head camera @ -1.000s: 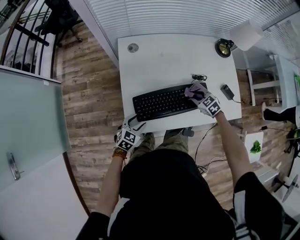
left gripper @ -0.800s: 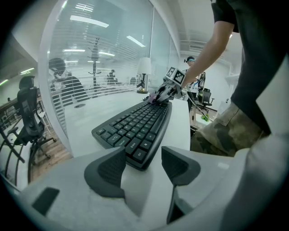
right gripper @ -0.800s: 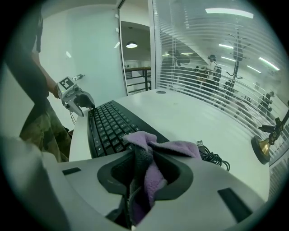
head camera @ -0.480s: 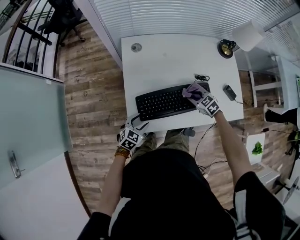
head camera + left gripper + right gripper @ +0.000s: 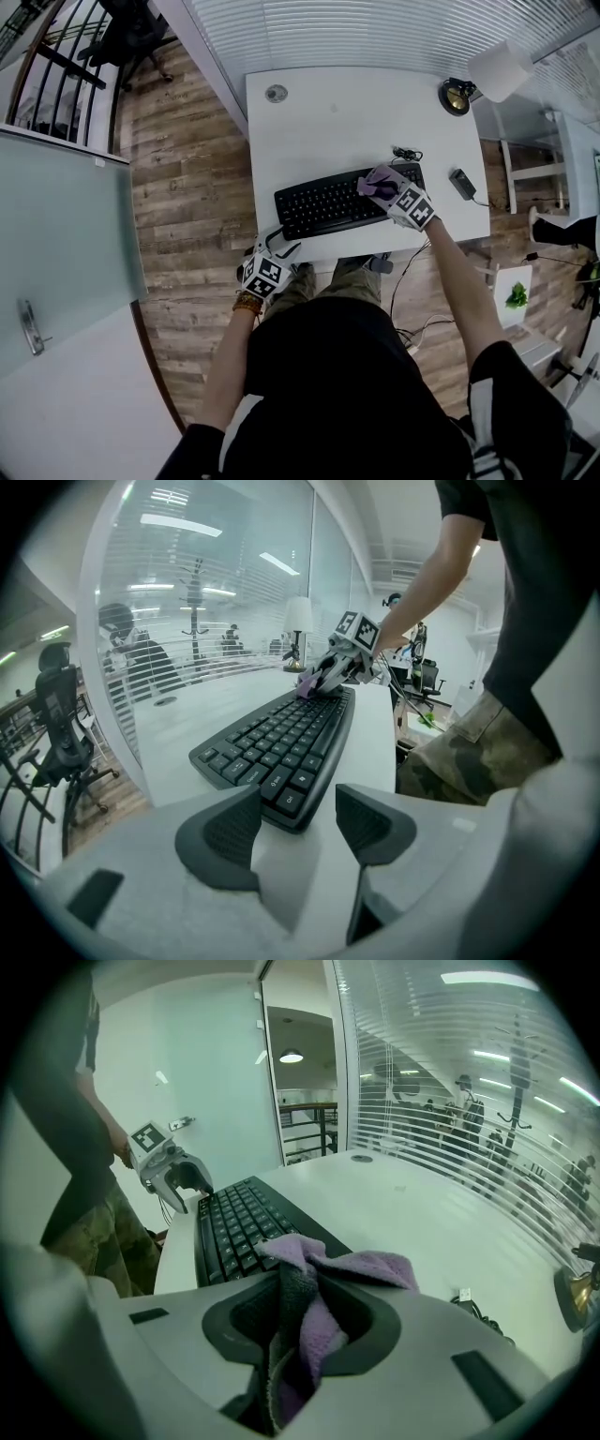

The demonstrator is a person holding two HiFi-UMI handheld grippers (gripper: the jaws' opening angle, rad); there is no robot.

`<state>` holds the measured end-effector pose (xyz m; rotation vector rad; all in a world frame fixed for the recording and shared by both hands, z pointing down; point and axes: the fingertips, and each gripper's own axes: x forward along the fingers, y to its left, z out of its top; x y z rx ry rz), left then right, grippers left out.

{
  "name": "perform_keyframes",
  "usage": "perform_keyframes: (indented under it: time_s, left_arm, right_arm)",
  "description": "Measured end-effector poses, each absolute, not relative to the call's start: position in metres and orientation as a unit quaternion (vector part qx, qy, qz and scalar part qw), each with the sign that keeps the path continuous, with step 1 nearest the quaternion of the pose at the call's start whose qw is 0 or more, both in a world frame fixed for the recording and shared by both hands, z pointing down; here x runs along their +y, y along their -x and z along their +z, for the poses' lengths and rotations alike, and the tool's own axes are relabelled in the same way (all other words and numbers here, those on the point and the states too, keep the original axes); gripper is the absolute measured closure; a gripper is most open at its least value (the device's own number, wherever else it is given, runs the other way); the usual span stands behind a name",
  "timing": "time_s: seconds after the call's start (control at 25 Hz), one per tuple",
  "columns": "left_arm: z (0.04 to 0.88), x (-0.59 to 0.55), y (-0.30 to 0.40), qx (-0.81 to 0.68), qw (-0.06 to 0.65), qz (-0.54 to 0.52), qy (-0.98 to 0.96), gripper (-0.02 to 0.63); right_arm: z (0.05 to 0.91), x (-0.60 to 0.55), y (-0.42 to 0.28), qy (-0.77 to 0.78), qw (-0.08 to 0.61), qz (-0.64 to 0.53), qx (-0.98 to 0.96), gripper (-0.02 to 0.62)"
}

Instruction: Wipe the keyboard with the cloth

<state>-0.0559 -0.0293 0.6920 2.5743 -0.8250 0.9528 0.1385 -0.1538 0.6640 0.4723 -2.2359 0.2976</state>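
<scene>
One black keyboard (image 5: 342, 200) is lying near the desk's (image 5: 347, 122) near edge, its long axis running roughly along that edge but slanting, the right end sitting slightly closer to the far edge, the key rows facing the person. One purple cloth (image 5: 319, 1288) is bunching between the right gripper's (image 5: 300, 1330) jaws, which are clamping it, and it is resting on the keys at the keyboard's right end, covering that end in the head view. The left gripper (image 5: 295, 822) is hanging at the desk's near left corner, its jaws standing apart and gripping nothing, with the keyboard's left end showing just beyond them. One lamp (image 5: 456, 97) is standing at the far right corner, its shade partly cut off.
</scene>
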Motion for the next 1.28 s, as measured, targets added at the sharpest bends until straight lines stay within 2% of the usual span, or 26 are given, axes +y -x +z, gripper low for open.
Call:
perform_keyframes:
  time_s: [1.28]
  left_arm:
    - [0.692,-0.028,0.056,-0.285,0.12,0.33,-0.892,0.356]
  right_arm:
    - [0.661,-0.136,-0.066,-0.14,0.392,0.095,-0.904,0.497]
